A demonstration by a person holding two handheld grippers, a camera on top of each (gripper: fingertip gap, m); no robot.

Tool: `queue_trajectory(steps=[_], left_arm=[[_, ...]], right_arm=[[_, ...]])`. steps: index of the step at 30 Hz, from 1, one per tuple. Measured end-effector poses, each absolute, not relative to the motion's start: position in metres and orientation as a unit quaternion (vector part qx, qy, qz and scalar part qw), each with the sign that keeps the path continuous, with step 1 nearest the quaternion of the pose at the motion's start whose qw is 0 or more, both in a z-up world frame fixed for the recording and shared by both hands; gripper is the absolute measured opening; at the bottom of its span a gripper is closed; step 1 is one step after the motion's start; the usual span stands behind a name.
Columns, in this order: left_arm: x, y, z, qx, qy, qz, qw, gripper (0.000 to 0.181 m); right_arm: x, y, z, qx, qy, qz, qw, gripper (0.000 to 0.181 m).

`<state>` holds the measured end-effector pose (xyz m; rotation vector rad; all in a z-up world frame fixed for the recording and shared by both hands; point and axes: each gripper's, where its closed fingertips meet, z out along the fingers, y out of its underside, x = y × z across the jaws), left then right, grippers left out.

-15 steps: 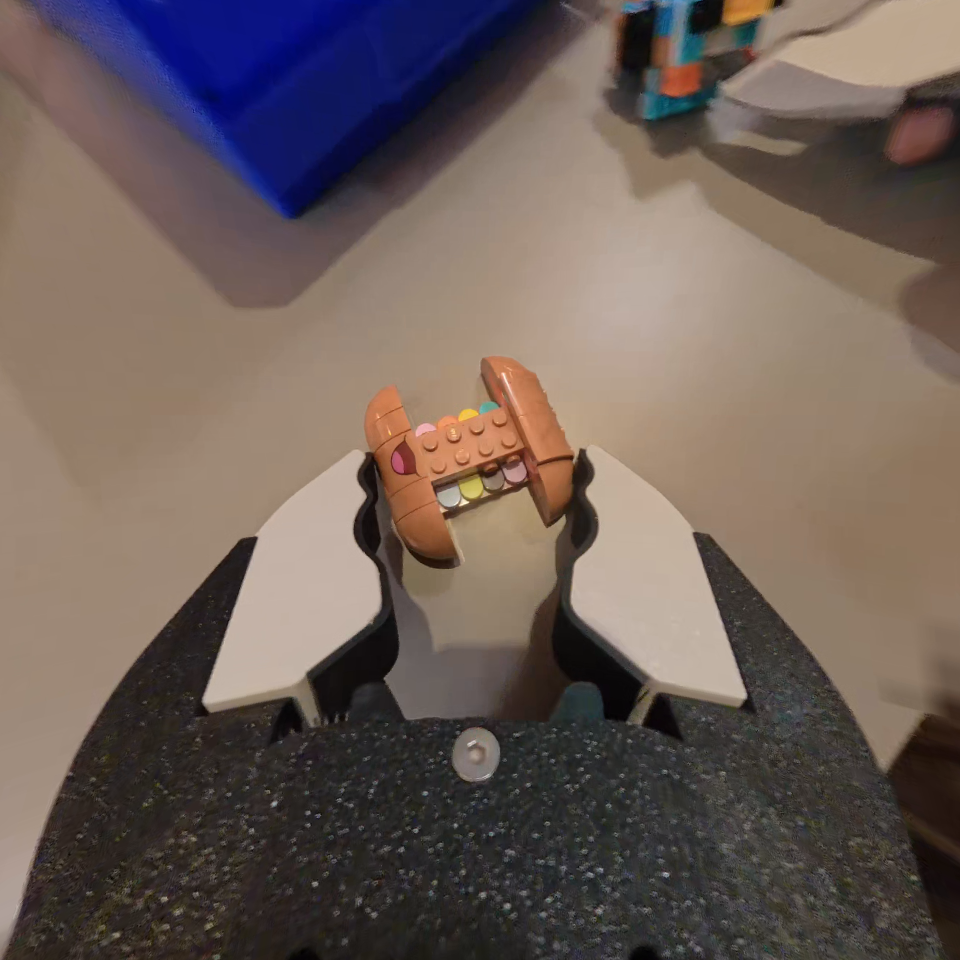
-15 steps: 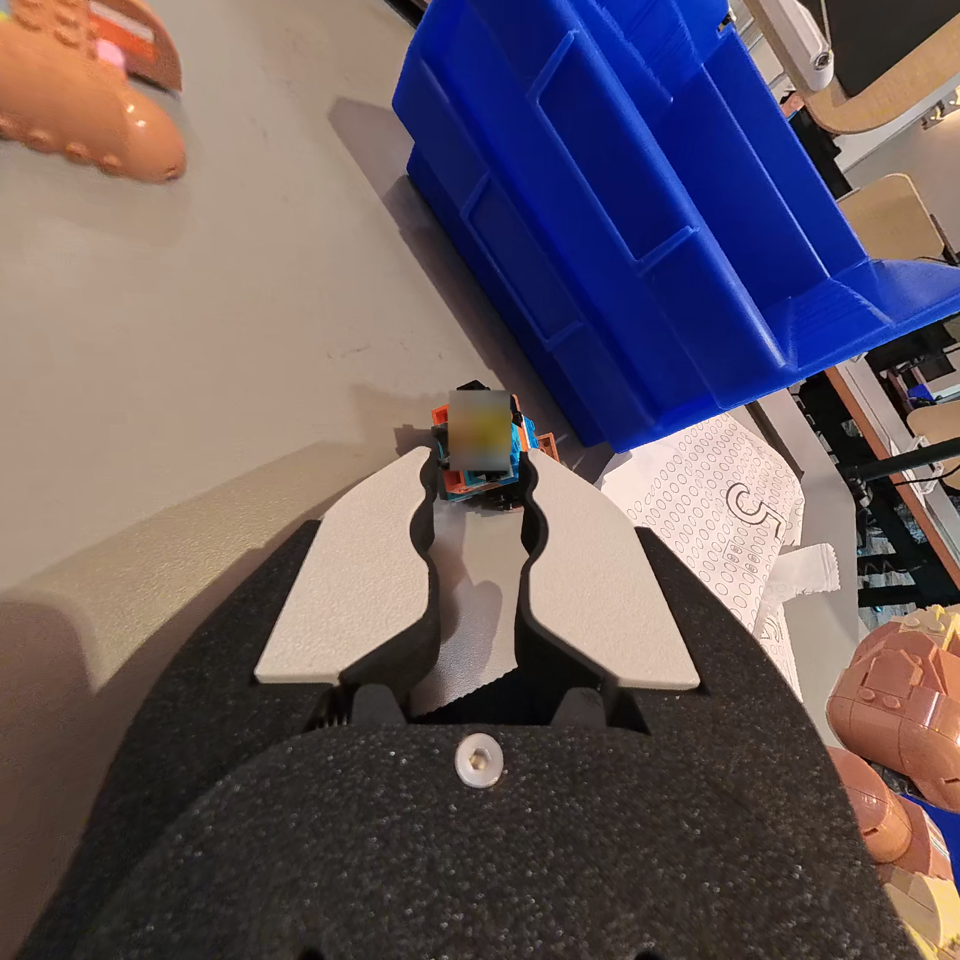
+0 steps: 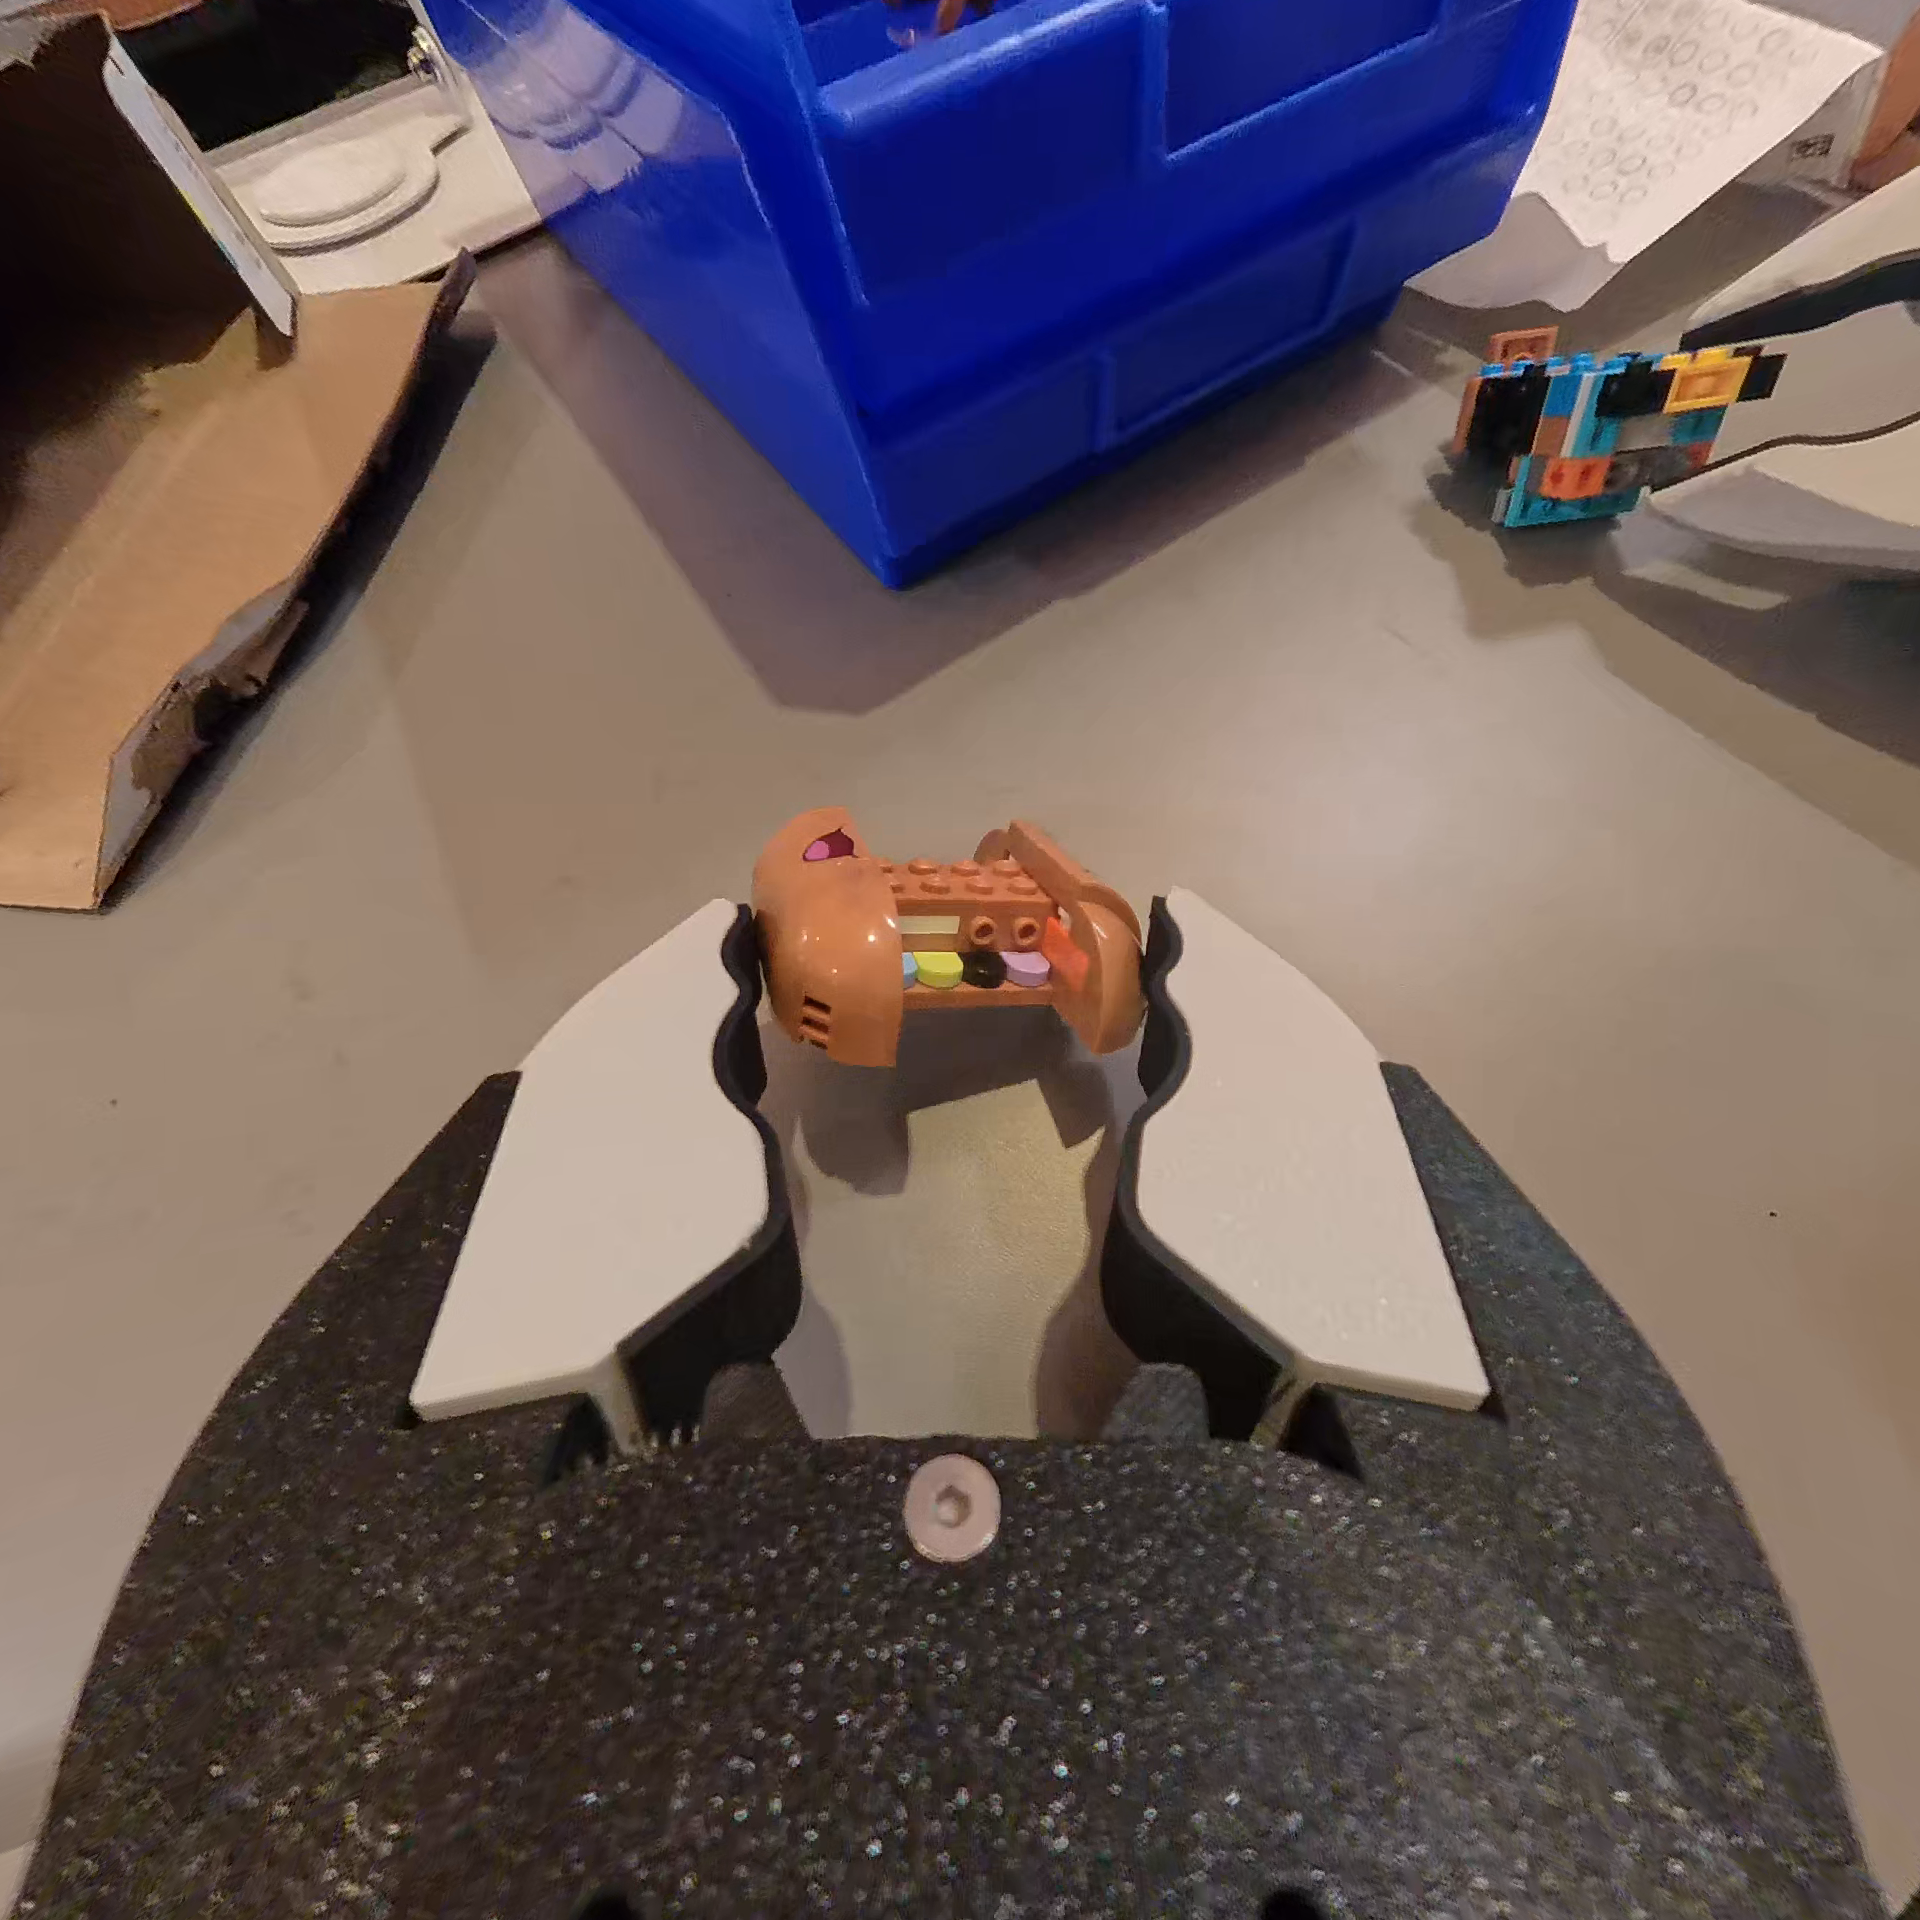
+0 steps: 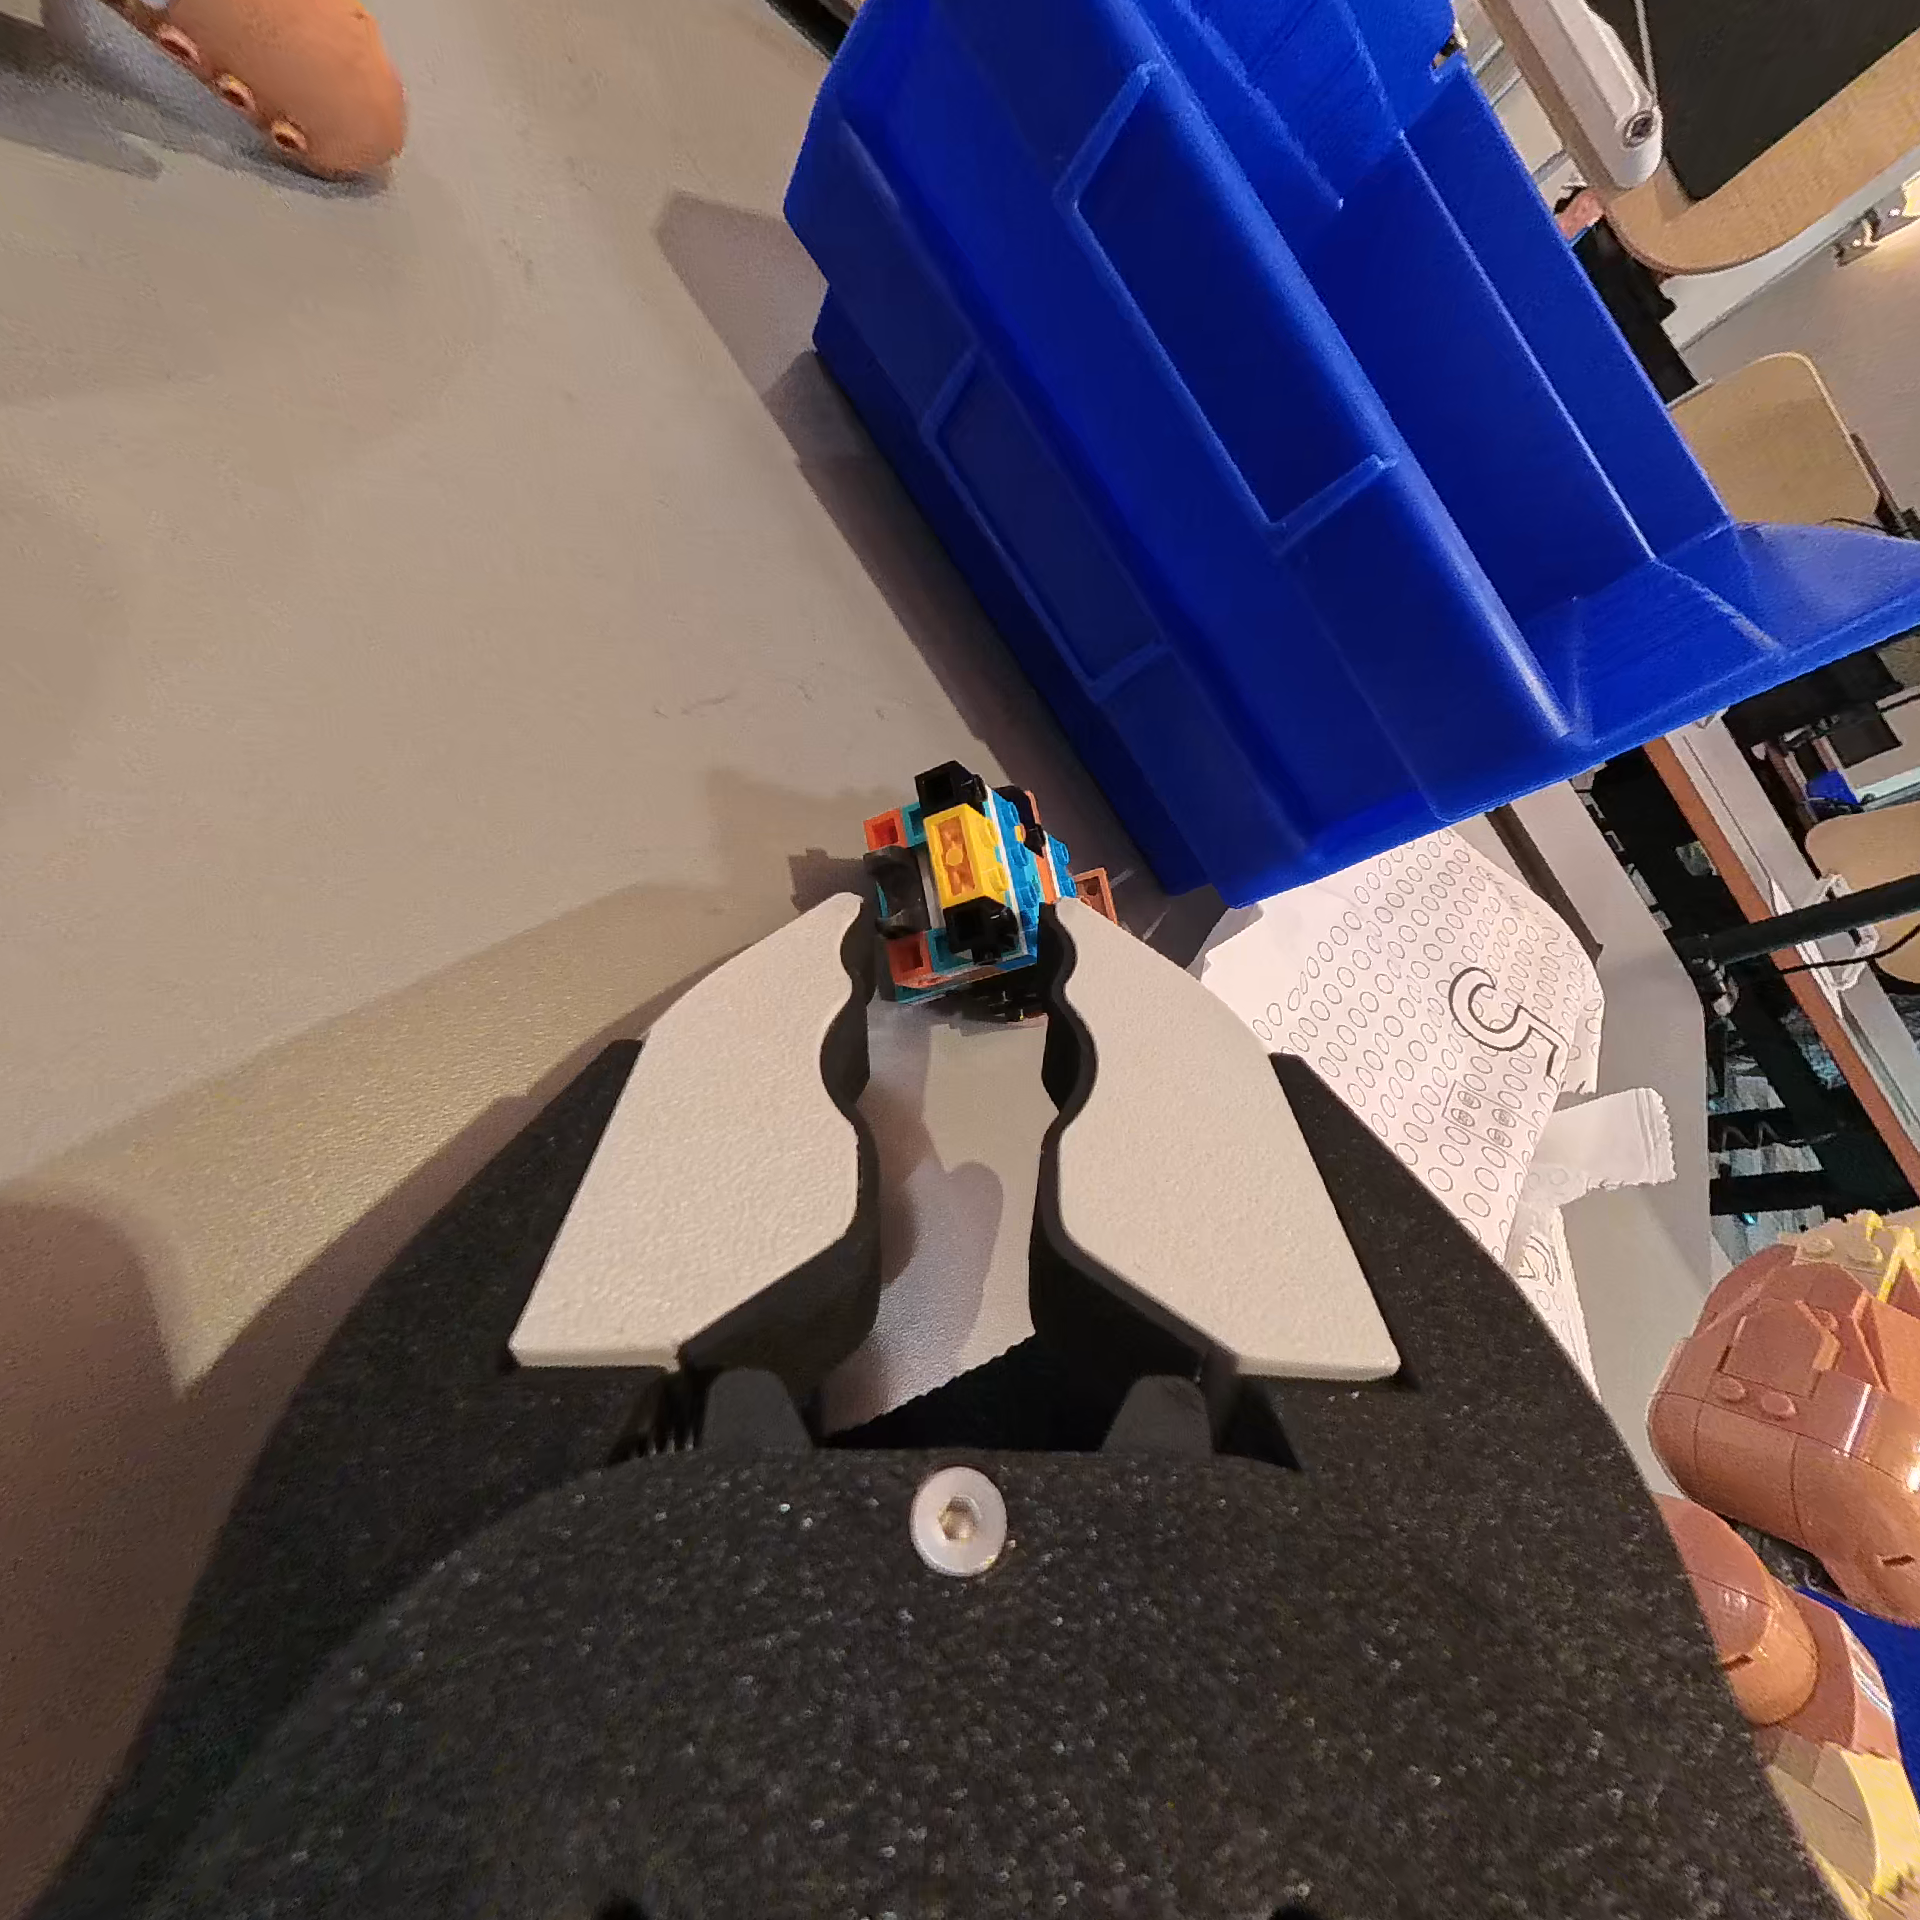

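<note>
Blue bin (image 3: 1039,270) between torn cardboard (image 3: 197,540) and printed paper (image 3: 1662,114).

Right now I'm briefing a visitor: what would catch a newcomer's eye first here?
The big blue bin on the grey table, at its far side. Then the two brick builds: a tan one clamped in the left tool, and a multicoloured one pinched in the right tool beside the bin.

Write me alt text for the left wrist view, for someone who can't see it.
The left gripper holds a tan brick-built piece with small coloured studs between its two pale fingers, just above a grey table. Behind it stands a blue plastic bin, with torn cardboard at the left. At the far right, the right gripper grips a multicoloured brick block.
</note>
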<state>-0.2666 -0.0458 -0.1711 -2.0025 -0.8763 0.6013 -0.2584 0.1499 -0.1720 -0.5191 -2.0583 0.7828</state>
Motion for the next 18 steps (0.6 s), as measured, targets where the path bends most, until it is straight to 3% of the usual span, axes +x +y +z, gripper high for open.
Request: queue_trajectory(steps=[8, 9, 11, 18], left_arm=[[-0.264, -0.047, -0.167, -0.812, -0.327, 0.276, 0.397, 0.066], [-0.265, -0.047, -0.164, -0.806, -0.326, 0.284, 0.404, 0.062], [-0.263, -0.047, -0.157, -0.797, -0.318, 0.290, 0.424, 0.028], [-0.259, -0.046, -0.166, -0.814, -0.314, 0.256, 0.416, 0.038]], right_arm=[[-0.258, 0.150, -0.172, -0.207, -0.823, 0.313, 0.426, 0.030], [-0.258, 0.150, -0.172, -0.206, -0.823, 0.313, 0.426, 0.030], [-0.258, 0.150, -0.172, -0.205, -0.823, 0.313, 0.427, 0.030], [-0.258, 0.150, -0.172, -0.206, -0.823, 0.313, 0.426, 0.030]])
